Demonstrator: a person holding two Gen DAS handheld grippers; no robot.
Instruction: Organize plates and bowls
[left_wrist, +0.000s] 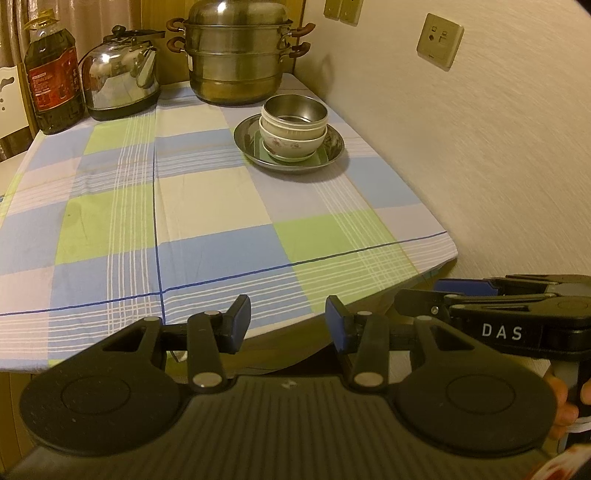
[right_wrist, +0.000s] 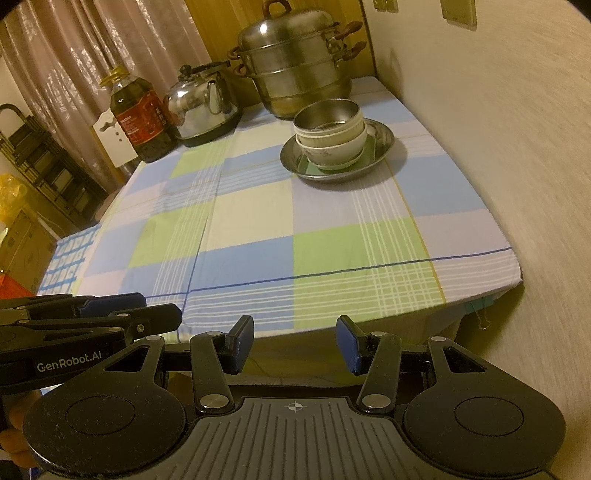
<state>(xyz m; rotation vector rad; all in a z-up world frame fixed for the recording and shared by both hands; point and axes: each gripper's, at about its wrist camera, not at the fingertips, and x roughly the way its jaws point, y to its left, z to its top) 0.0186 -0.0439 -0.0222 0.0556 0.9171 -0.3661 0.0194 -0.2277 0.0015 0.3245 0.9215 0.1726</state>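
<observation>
At the far left of the counter (left_wrist: 207, 206) stands the oil bottle (left_wrist: 51, 74), dark oil under a red label. Just right of it sits the shiny kettle (left_wrist: 120, 79), and right of that, at the back against the wooden panel, the tall two-tier steel steamer pot (left_wrist: 236, 55) with its domed lid.

In front of the steamer, toward the right side near the wall, you see the stack: a shallow steel plate (left_wrist: 243, 142) flat on the checked cloth, a pale green dish (left_wrist: 321, 157) inside it, a white flowered bowl (left_wrist: 291, 146) on that, and a steel bowl (left_wrist: 295, 112) nested on top, all upright. The right wrist view shows the same stack, with the steel bowl (right_wrist: 327, 114) topmost on the steel plate (right_wrist: 384, 138), well apart from both tools.

Your left gripper (left_wrist: 289, 323) hangs at the near edge of the counter, its blue-padded fingers (left_wrist: 240, 321) spread wide with nothing between them. To its right, your right gripper (right_wrist: 295, 343) sits level just off the near edge, its fingers (right_wrist: 349, 341) equally wide and empty. Each tool shows side-on in the other's view, so they lie close together, side by side. On the wall at the right is a beige socket (left_wrist: 439, 40).
</observation>
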